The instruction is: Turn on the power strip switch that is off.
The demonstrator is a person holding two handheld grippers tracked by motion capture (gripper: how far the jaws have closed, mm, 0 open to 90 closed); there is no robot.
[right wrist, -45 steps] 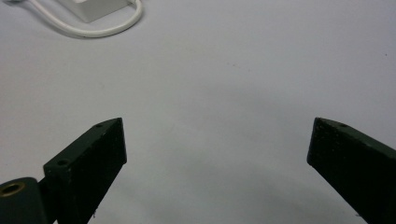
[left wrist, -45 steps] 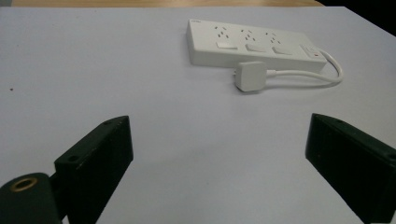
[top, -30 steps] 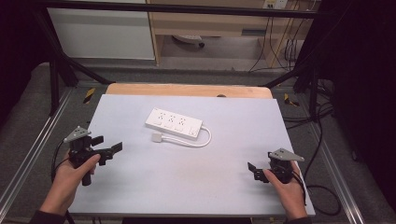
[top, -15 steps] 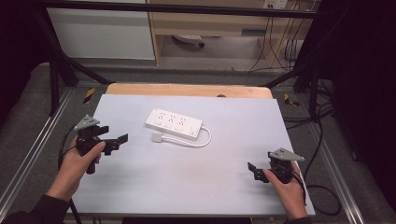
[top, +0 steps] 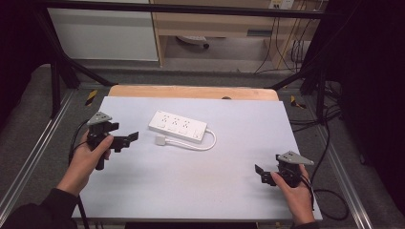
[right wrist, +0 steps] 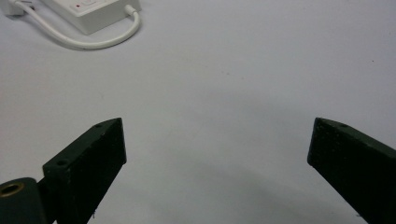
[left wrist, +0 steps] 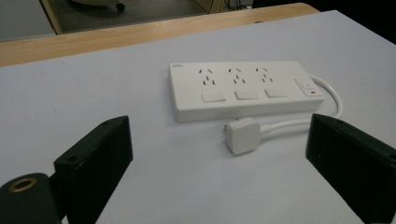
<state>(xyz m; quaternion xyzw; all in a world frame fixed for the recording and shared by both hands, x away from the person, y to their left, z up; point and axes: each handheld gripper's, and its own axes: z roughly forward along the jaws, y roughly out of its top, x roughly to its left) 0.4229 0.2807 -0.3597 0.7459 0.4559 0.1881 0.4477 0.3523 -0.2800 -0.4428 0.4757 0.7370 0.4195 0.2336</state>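
1. Pale grey table [top: 191,191] is filling the middle of the high view, with a wooden edge strip [top: 191,91] along its far side and dark floor and cables lying beyond.
2. White power strip [top: 177,126] is lying flat at the upper centre of the table; three socket groups and a switch with a red mark are facing up in the left gripper view [left wrist: 243,88].
3. Its white cord [top: 207,143] is looping round from the right end, and the plug [top: 159,140] is resting on the table just in front of the strip.
4. Left claw [top: 128,140] is sitting at the left of the frame, held by the left hand [top: 86,160], jaws spread wide and pointing toward the plug, gripping nothing.
5. Plug is showing between the jaws in the left gripper view [left wrist: 243,135], farther off and not touching them.
6. Right claw [top: 261,174] is sitting at the lower right, held by the right hand [top: 296,195], jaws spread wide over bare table, well apart from the strip.
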